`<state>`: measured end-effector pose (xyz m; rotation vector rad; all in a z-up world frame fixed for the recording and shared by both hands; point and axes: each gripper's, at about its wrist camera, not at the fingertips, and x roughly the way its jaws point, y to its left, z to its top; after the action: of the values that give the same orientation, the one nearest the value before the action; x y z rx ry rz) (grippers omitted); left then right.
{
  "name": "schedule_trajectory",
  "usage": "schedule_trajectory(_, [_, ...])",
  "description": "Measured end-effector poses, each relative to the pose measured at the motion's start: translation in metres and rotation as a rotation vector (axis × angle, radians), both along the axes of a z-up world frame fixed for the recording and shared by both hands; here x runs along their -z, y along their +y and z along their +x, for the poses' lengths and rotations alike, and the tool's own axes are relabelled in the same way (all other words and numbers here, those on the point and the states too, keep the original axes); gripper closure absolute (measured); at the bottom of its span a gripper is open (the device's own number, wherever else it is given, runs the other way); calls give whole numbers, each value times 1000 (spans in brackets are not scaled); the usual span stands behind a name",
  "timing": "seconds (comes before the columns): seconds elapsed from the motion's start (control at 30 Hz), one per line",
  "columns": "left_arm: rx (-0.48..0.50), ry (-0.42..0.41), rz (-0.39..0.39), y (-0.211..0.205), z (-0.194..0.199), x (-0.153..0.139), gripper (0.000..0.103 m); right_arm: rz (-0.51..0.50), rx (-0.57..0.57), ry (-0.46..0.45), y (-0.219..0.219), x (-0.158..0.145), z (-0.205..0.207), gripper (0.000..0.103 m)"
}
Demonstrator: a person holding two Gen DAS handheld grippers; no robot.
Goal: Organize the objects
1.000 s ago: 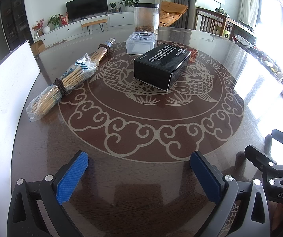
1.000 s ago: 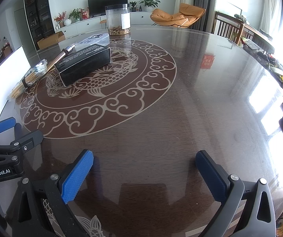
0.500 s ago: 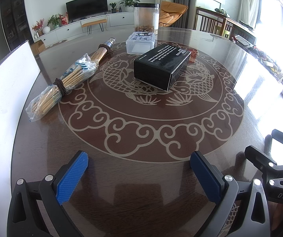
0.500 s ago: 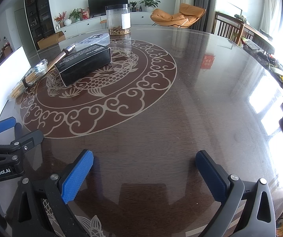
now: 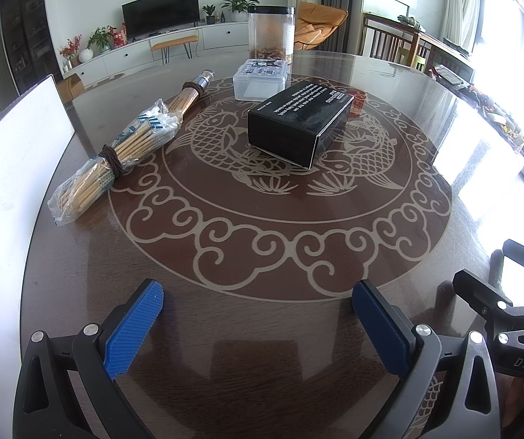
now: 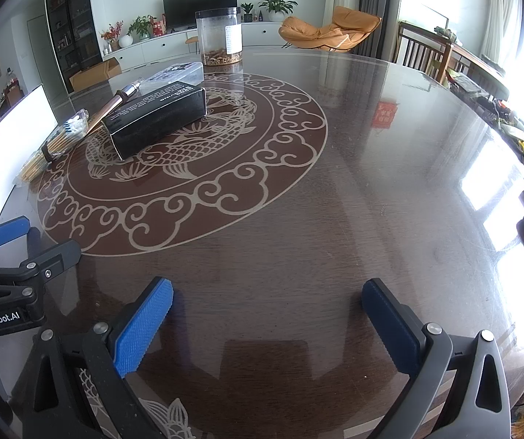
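A black box [image 5: 298, 128] lies at the middle of the round table's fish pattern; it also shows in the right wrist view [image 6: 155, 120]. A bagged bundle of wooden sticks [image 5: 115, 157] lies to its left. A clear plastic case [image 5: 260, 78] and a tall clear jar [image 5: 271, 34] stand behind it. A wooden roll with a metal tip [image 5: 194, 89] lies beside the bundle. My left gripper [image 5: 256, 303] is open and empty near the table's front edge. My right gripper [image 6: 267, 303] is open and empty, to the right of the left one.
A white board [image 5: 9, 168] stands along the table's left edge. The dark glass-topped table [image 6: 371, 183] stretches right toward bright windows. Chairs [image 5: 389, 42] and a cluttered side table [image 6: 481, 73] stand beyond the far right rim.
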<state>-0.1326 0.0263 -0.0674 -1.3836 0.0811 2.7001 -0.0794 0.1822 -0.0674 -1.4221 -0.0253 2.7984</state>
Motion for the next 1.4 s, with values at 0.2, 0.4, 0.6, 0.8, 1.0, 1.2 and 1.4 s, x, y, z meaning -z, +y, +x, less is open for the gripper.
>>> schedule_trajectory(0.2, [0,0,0,0,0,0,0,0,0,0,0,0,0,0])
schedule_trajectory(0.4, [0,0,0,0,0,0,0,0,0,0,0,0,0,0])
schedule_trajectory(0.6, [0,0,0,0,0,0,0,0,0,0,0,0,0,0])
schedule_trajectory(0.8, [0,0,0,0,0,0,0,0,0,1,0,0,0,0])
schedule_trajectory(1.0, [0,0,0,0,0,0,0,1,-3,0,-4,-1,-2,0])
schedule_trajectory(1.2, [0,0,0,0,0,0,0,1,-2,0,-4,-1,-1,0])
schedule_trajectory(1.4, [0,0,0,0,0,0,0,1,-2,0,-4,-1,-2,0])
